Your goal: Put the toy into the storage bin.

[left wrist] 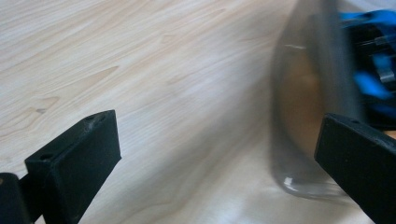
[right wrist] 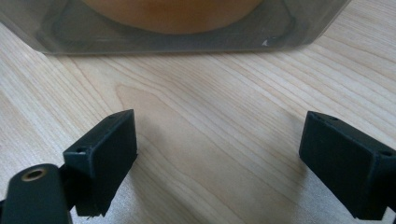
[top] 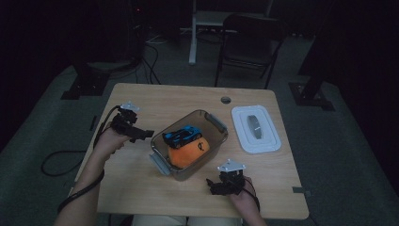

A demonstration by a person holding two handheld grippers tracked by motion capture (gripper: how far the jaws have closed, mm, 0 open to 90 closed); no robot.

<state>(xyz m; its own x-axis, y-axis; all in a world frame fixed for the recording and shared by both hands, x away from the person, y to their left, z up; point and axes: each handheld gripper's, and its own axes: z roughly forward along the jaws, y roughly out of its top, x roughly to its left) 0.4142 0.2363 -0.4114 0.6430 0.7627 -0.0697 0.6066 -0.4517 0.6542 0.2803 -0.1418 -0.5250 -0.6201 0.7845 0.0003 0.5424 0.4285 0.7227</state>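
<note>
A clear plastic bin (top: 214, 125) stands in the middle of the wooden table (top: 136, 188). It holds a blue toy car (top: 181, 135) lying on top of an orange plush toy (top: 188, 151). My left gripper (top: 143, 134) hovers just left of the bin, open, with nothing between its jaws. In the left gripper view (left wrist: 219, 140) the bin's blurred wall (left wrist: 299, 116) and the blue car (left wrist: 373, 70) sit at the right. My right gripper (top: 212, 186) rests near the bin's front corner, open and holding nothing. In the right gripper view (right wrist: 219, 140) the bin (right wrist: 163, 39) and the orange plush (right wrist: 177, 11) lie just ahead.
A white lid (top: 256, 128) lies flat on the table to the right of the bin. A small round hole (top: 226, 100) is near the table's far edge. A folding chair (top: 249, 42) and stand legs are on the dark floor beyond the table.
</note>
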